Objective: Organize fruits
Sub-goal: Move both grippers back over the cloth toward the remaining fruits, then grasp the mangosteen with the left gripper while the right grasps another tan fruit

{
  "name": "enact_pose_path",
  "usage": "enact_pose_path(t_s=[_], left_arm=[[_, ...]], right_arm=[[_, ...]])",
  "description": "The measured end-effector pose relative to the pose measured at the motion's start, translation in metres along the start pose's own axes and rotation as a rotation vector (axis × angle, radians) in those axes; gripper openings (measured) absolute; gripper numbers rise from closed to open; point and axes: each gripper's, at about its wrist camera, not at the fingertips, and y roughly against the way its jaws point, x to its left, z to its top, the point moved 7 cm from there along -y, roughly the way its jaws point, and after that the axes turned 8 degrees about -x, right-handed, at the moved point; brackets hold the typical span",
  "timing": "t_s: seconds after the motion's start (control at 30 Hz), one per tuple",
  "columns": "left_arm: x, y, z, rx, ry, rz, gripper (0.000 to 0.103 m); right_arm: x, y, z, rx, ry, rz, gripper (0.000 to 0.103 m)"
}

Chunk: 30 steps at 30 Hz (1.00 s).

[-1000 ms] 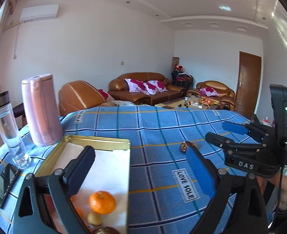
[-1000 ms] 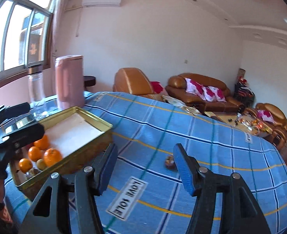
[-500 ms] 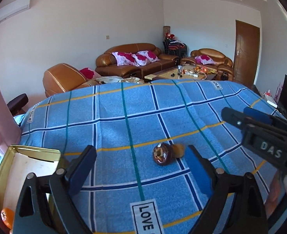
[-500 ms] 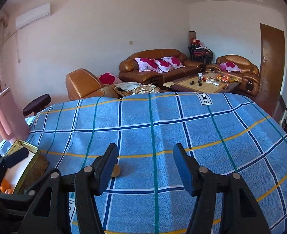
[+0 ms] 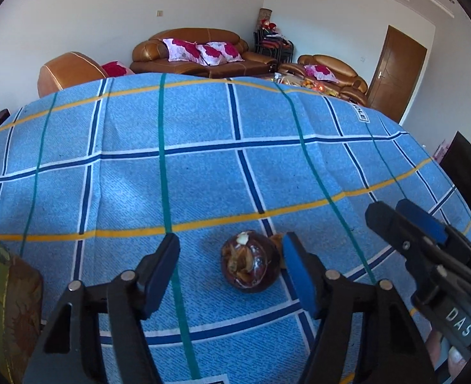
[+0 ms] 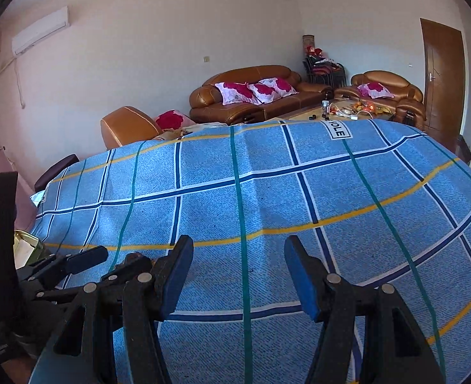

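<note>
- One dark brown round fruit [image 5: 250, 265] on the cloth
- One small tan piece [image 5: 276, 240] just behind it
- One blue checked cloth [image 5: 203, 172]
- One gold tin [image 5: 14, 304] at the left edge
- Two grippers: left gripper [image 5: 230, 272], right gripper [image 6: 238, 275]
- Two brown sofas [image 6: 254, 92], one brown armchair [image 6: 129, 124]

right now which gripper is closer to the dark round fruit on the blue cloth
Left. The left gripper straddles the dark fruit, its jaws just closing but not yet touching it. The right gripper sits off to the fruit's right over bare cloth.
</note>
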Motion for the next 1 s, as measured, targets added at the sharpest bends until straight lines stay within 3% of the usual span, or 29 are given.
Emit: enact_pose_path(t_s=[0.07, 0.13, 0.5, 0.87, 0.97, 1.0], left_arm=[[0.005, 0.001, -0.002, 0.009, -0.001, 0.013, 0.041], [0.013, 0.002, -0.004, 0.019, 0.033, -0.02, 0.041], [0.031, 0.001, -0.01, 0.052, 0.072, -0.03, 0.043], [0.064, 0.022, -0.009, -0.002, 0.104, 0.059, 0.042], [0.067, 0.023, -0.01, -0.001, 0.111, 0.062, 0.042], [0.068, 0.023, -0.01, -0.001, 0.112, 0.062, 0.042]], right_arm=[[0.003, 0.001, 0.0, -0.004, 0.001, 0.006, 0.061], [0.005, 0.0, 0.0, -0.003, 0.003, 0.008, 0.061], [0.037, -0.011, -0.006, 0.091, 0.058, 0.059, 0.061], [0.065, -0.027, -0.028, 0.173, 0.116, 0.122, 0.061], [0.07, -0.034, -0.034, 0.223, 0.135, 0.129, 0.052], [0.07, -0.036, -0.036, 0.237, 0.13, 0.143, 0.044]])
